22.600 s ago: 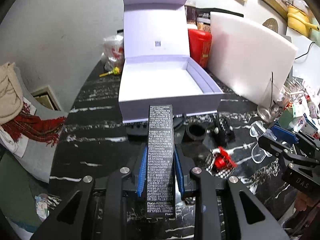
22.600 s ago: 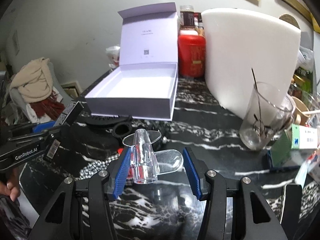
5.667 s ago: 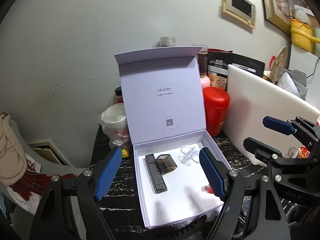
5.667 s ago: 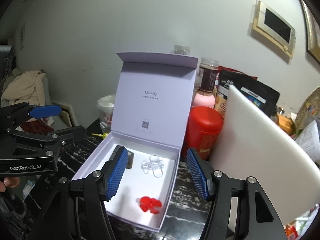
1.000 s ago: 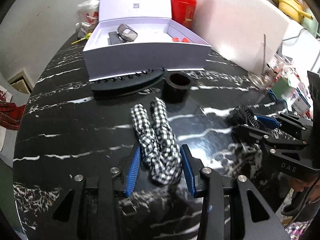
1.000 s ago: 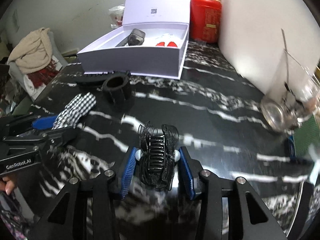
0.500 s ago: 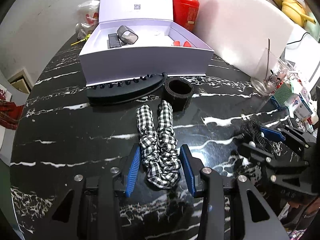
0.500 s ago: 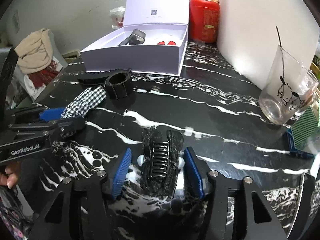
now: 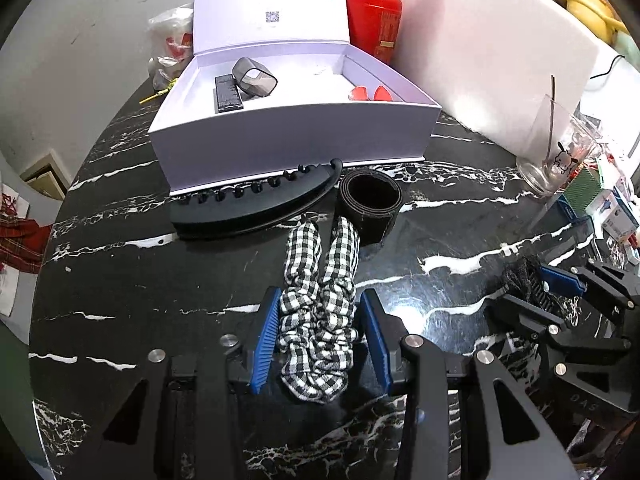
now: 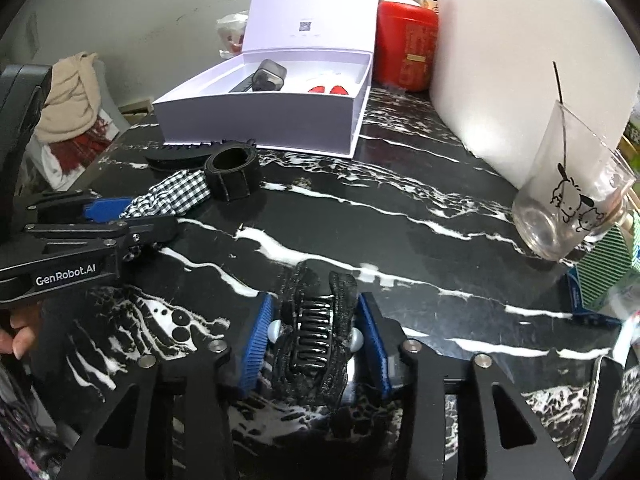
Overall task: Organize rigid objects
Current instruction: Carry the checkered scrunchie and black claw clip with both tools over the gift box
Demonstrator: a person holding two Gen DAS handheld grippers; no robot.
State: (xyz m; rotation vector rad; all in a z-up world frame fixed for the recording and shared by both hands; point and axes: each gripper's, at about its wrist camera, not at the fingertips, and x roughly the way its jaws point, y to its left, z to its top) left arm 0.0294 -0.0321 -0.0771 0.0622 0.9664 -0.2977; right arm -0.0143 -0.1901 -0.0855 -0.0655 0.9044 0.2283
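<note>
My left gripper (image 9: 320, 320) is shut on a black-and-white checked scrunchie (image 9: 318, 312) just above the black marble table (image 9: 120, 280). My right gripper (image 10: 316, 332) is shut on a black lace claw hair clip (image 10: 316, 336). An open white box (image 9: 296, 136) stands farther back and holds a black stick box (image 9: 228, 94), a smoky grey case (image 9: 256, 80), a clear clip and red pieces (image 9: 370, 94). A long black hair clip (image 9: 248, 208) and a black band roll (image 9: 370, 204) lie in front of the box.
A white board (image 9: 488, 56) leans at the right, with a red canister (image 9: 376, 24) behind the box. A drinking glass (image 10: 568, 208) stands at the right by small cartons (image 10: 600, 276). A chair with cloths (image 10: 72, 104) is off the table's left edge.
Both grippers have pulled back and risen slightly with their items; the box, long clip and band roll look farther off. The right gripper stays shut on the claw clip, the left on the scrunchie.
</note>
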